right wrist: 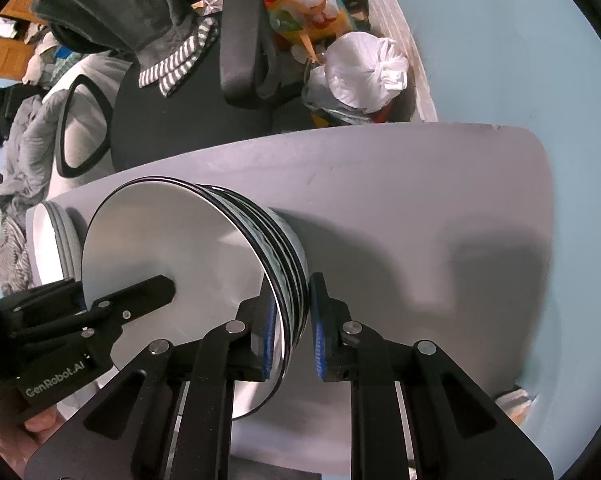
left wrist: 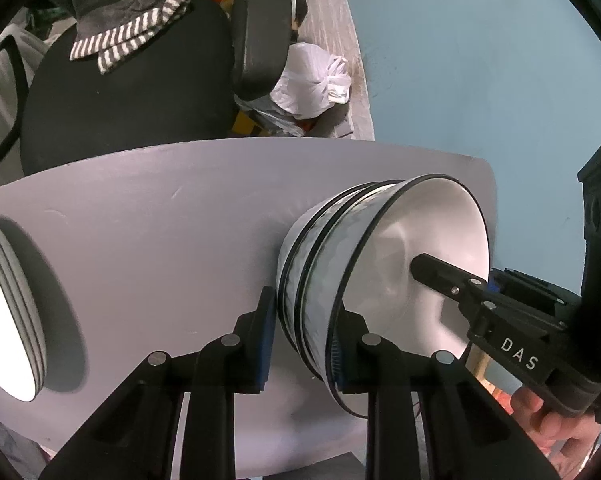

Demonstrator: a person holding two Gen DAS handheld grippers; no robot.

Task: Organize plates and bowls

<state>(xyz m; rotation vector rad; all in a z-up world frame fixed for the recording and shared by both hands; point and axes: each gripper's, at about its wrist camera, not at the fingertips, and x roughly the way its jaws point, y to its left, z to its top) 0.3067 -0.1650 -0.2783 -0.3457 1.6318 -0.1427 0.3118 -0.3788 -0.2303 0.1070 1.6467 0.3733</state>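
My left claw (left wrist: 302, 344) and right claw (right wrist: 292, 330) each pinch opposite rims of the stacked bowls (left wrist: 340, 264) between my fingers, on the grey surface (left wrist: 160, 220); plates (left wrist: 8, 312) sit far left.

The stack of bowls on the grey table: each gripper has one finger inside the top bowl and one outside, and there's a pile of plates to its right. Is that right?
Nearly. The pile of plates is to the left of the stack of bowls, not the right, as the right wrist view shows. The rest holds: the left gripper and right gripper each straddle the rim on the grey table.
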